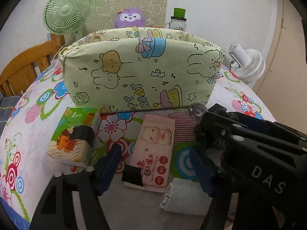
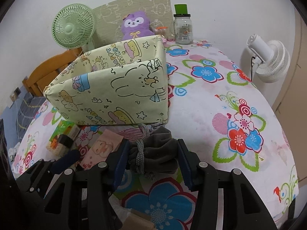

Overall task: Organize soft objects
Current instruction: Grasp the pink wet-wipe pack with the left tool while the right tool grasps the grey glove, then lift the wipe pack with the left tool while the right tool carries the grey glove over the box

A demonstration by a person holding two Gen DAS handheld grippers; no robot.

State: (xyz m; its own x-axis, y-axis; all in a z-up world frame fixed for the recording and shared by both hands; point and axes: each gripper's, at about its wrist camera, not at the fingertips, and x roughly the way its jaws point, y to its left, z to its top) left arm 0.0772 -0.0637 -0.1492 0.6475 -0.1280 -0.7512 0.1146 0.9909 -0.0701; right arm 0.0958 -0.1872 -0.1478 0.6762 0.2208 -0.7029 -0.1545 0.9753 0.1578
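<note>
A pale green cartoon-print storage box stands open-topped on the flowered table; it also shows in the right wrist view. My left gripper is open over a pink wet-wipes pack. A green tissue pack lies to its left and a white folded item at lower right. My right gripper has its fingers on both sides of a grey drawstring pouch lying in front of the box. The pouch cord shows in the left wrist view.
A purple plush, a green fan, a glass jar with a green lid and a printed board stand behind the box. A white fan stands at the right edge. A wooden chair is at the left.
</note>
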